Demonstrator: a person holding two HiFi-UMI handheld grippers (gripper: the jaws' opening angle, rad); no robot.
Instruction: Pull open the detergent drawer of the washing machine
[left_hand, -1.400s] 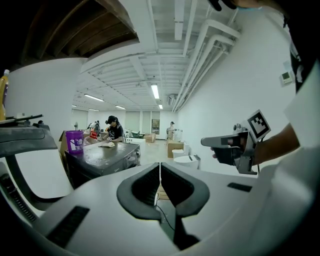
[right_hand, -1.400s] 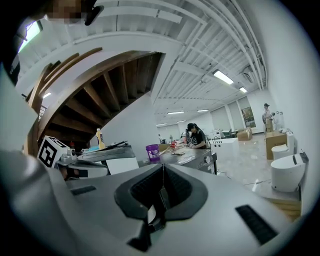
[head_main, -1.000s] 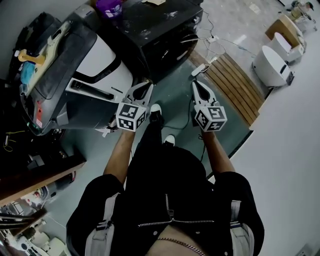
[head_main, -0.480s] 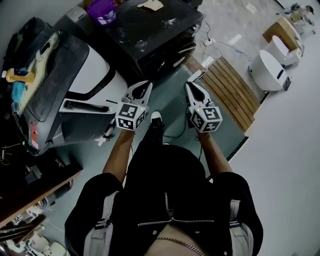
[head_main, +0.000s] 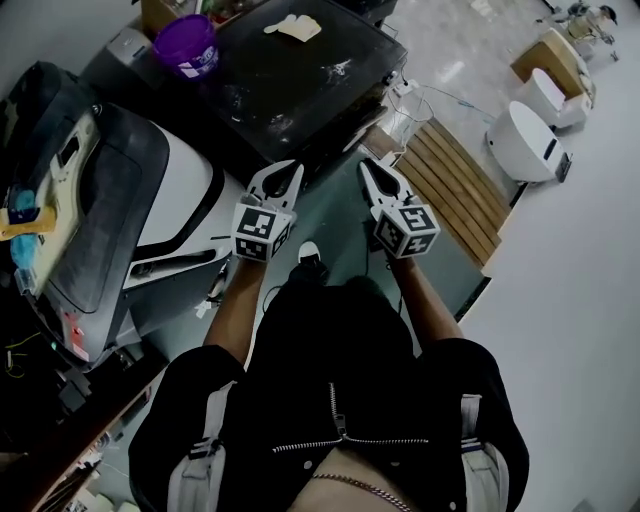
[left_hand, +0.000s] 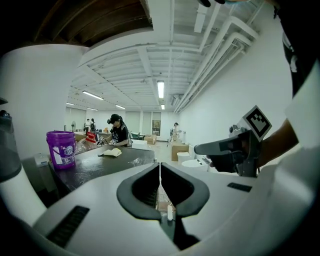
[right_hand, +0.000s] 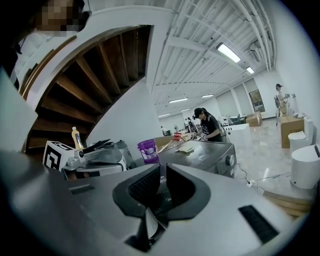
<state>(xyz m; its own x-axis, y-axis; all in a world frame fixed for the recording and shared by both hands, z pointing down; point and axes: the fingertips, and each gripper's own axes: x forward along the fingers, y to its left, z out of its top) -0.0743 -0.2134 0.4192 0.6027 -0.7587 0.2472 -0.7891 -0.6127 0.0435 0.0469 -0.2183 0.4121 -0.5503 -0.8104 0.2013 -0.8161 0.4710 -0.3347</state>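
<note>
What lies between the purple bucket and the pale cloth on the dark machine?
Nothing; the machine's dark top between purple bucket and pale cloth is bare, as the head view shows.

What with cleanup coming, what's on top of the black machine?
A purple bucket and a pale crumpled cloth sit on its top; whatever lies under them is covered.

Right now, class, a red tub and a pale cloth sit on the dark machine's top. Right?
No: the head view shows a purple tub, not red; it and the pale cloth do sit on the dark machine's top.
</note>
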